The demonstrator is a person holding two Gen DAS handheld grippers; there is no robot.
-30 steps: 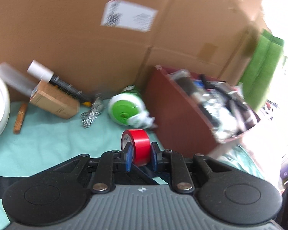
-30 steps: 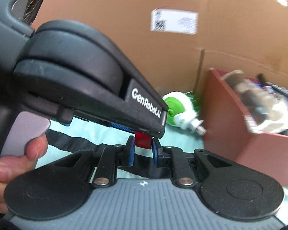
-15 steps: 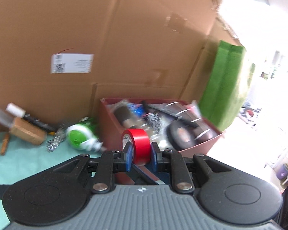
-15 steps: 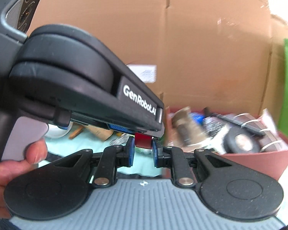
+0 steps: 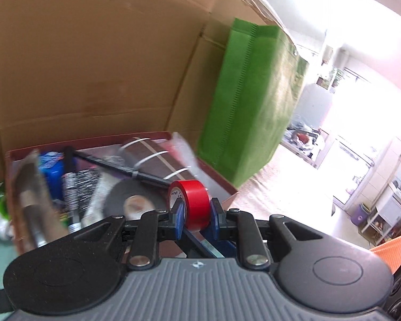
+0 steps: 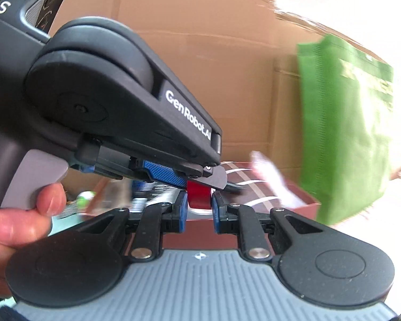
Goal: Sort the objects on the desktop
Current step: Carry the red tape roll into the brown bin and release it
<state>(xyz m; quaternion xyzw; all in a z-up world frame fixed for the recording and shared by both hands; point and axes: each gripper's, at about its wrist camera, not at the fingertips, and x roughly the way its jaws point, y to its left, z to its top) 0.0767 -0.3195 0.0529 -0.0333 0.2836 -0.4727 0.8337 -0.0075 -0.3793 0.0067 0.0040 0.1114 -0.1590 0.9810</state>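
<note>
Both of my grippers point slightly downward: left gripper (image 5: 196,211) clamps the red tape roll (image 5: 192,200) before the red box (image 5: 91,140) at 11 o'clock; right gripper (image 6: 199,208) is nearly closed, empty.

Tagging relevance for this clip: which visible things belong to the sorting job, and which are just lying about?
In the job: red tape roll, clamped in the left gripper; dark red box crowded with sorted items; right gripper, shut and empty.

Lying about: green bag; cardboard wall.

Tape roll (image 5: 193,203): red. Tray (image 5: 219,175): maroon. Bag (image 5: 251,101): green. Cardboard (image 5: 93,53): brown. Gripper pads (image 5: 179,215): blue.
</note>
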